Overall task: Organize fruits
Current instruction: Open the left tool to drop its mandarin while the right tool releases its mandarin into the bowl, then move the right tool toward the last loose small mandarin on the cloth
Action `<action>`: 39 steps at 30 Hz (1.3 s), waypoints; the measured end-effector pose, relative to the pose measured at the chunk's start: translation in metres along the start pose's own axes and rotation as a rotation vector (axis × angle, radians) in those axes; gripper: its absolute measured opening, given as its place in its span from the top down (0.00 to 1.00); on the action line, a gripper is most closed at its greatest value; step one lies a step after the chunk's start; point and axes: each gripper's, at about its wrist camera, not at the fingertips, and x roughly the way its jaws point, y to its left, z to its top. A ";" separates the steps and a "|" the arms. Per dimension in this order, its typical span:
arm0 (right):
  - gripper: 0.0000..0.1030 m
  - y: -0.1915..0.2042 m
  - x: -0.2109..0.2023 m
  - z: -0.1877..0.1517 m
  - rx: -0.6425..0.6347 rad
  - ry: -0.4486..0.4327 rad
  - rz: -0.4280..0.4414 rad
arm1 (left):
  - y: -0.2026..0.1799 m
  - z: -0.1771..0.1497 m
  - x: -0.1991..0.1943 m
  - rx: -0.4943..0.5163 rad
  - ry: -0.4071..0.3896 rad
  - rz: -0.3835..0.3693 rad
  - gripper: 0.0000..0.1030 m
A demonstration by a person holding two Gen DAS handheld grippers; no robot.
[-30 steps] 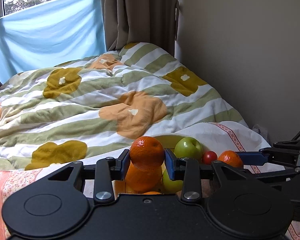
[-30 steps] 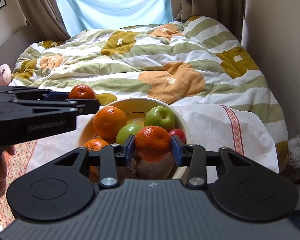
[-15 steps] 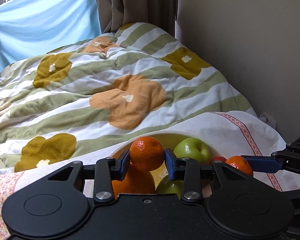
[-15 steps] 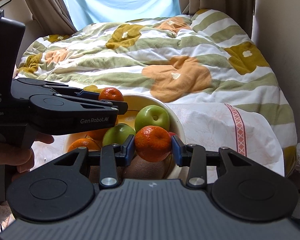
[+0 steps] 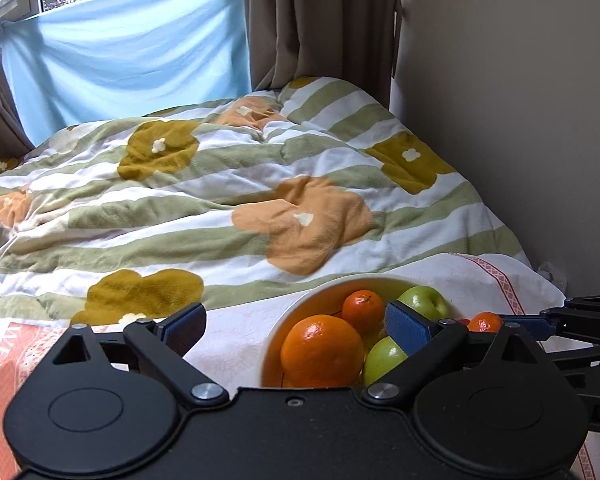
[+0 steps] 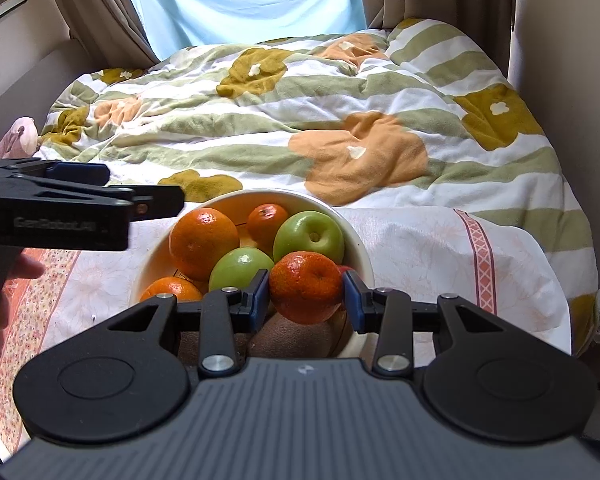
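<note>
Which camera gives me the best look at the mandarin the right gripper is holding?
The right wrist view: the mandarin sits centred and unobstructed, clamped by the right gripper just above the bowl. The left wrist view shows only a small sliver of it behind the left gripper, whose jaws stand open and empty.

Both wrist views over bowl

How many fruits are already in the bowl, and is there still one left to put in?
At least seven fruits sit in the bowl: a big orange, a small tangerine, two green apples, another orange, something red and brown kiwis. The left claw is open and empty. The right claw still grips one mandarin above the bowl, so that one is left to drop.
</note>
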 end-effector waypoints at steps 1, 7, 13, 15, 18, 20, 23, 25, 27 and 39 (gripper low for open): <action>0.47 0.001 0.000 0.000 -0.001 -0.001 0.004 | 0.002 -0.001 -0.004 -0.009 -0.001 0.006 0.05; 0.47 0.006 0.002 0.004 -0.015 -0.005 0.014 | 0.012 -0.008 -0.023 -0.038 -0.006 0.053 0.05; 0.47 0.005 0.005 0.003 -0.023 -0.004 0.018 | 0.017 -0.017 -0.036 -0.057 -0.007 0.083 0.05; 0.47 0.005 0.005 0.003 -0.025 -0.007 0.017 | 0.017 -0.020 -0.038 -0.061 -0.008 0.092 0.05; 0.45 0.004 0.007 0.003 -0.036 -0.012 0.023 | 0.018 -0.026 -0.042 -0.077 -0.012 0.096 0.05; 0.38 0.004 0.008 0.004 -0.050 -0.023 0.034 | 0.016 -0.030 -0.044 -0.089 -0.015 0.100 0.05; 0.14 0.005 0.007 0.004 -0.066 -0.035 0.043 | 0.014 -0.035 -0.046 -0.102 -0.015 0.110 0.05; 0.00 0.004 0.007 0.002 -0.062 -0.035 0.054 | 0.014 -0.039 -0.047 -0.113 -0.010 0.118 0.05; 0.00 0.003 0.007 0.001 -0.054 -0.032 0.062 | 0.014 -0.042 -0.050 -0.125 -0.011 0.129 0.05; 0.00 0.017 -0.035 -0.016 -0.051 -0.108 -0.008 | 0.019 -0.064 -0.103 -0.136 -0.097 0.114 0.05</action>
